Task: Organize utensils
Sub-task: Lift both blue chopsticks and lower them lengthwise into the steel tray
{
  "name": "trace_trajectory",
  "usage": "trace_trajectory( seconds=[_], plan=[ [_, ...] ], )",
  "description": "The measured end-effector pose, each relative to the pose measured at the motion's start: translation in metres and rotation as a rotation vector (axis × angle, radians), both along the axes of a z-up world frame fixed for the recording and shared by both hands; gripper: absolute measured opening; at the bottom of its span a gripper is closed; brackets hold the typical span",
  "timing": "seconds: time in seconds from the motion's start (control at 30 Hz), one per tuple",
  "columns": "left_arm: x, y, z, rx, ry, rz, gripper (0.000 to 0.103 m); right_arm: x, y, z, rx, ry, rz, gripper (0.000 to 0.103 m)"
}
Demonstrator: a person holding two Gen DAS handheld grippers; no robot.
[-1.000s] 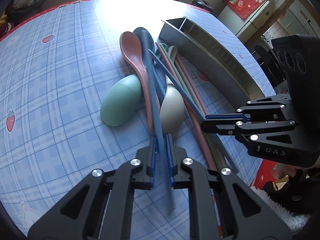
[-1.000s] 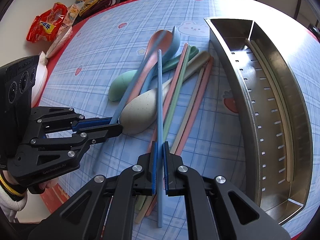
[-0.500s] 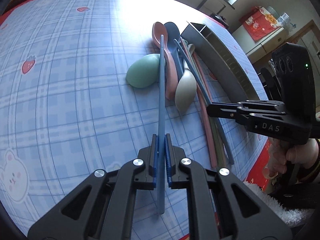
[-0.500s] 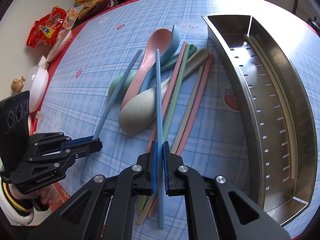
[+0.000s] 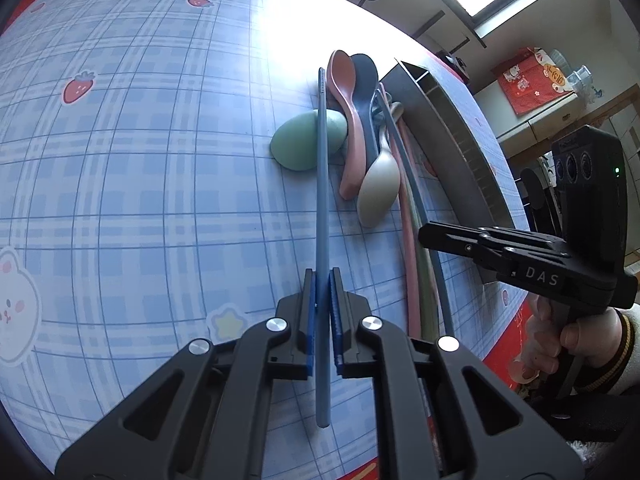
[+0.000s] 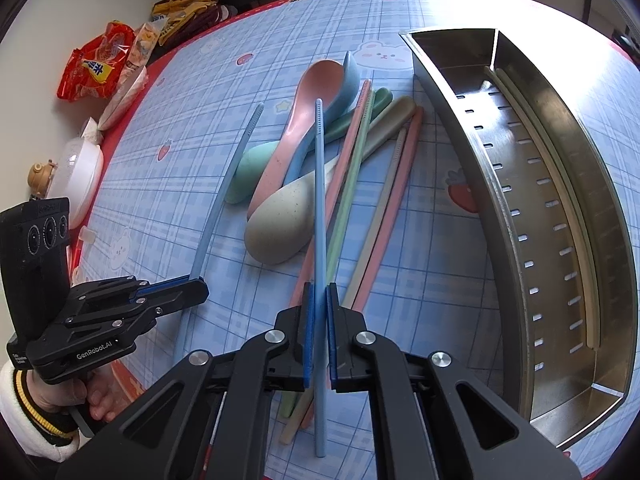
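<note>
- My left gripper (image 5: 323,320) is clamped on a blue chopstick (image 5: 322,208), which runs from the bottom centre of the left wrist frame up past the green spoon (image 5: 298,144).
- My right gripper (image 6: 318,336) is clamped on a second blue chopstick (image 6: 319,208), which runs up the middle of the right wrist frame over the pile.
- The pile lies on the blue checked surface (image 6: 168,200): a pink spoon (image 6: 308,96), a blue spoon (image 6: 348,80), a beige spoon (image 6: 280,224), and pink, green and beige chopsticks.
- The metal tray (image 6: 496,216) curves down the right of the right wrist frame, beside the pile, with a pale chopstick (image 6: 560,184) lying in it.
- Snack packets (image 6: 96,68) sit at the upper left.
</note>
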State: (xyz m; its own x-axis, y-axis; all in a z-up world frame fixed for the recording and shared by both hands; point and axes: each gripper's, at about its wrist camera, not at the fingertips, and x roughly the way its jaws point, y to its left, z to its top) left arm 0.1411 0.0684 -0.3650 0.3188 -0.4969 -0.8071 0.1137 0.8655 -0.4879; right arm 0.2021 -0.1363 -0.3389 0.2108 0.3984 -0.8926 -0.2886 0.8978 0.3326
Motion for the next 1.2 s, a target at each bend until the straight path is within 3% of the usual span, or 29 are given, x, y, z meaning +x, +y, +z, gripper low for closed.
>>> trace_trajectory(
  seconds=[0.4, 0.73, 1.03, 1.2],
  plan=[
    [-0.016, 0.012, 0.047, 0.005, -0.071, 0.05, 0.011, -0.015, -0.027, 0.028, 0.08, -0.082, -0.041, 0.006],
    [-0.044, 0.008, 0.059, 0.008, -0.075, 0.172, 0.011, -0.039, -0.045, 0.044, 0.101, -0.17, -0.025, 0.006],
    [-0.043, -0.013, 0.063, 0.06, -0.056, 0.125, 0.011, -0.052, -0.075, 0.042, 0.131, -0.181, -0.078, 0.006],
    [-0.038, -0.015, 0.079, 0.07, -0.098, 0.115, 0.011, -0.052, -0.084, 0.045, 0.152, -0.192, -0.107, 0.006]
  ],
)
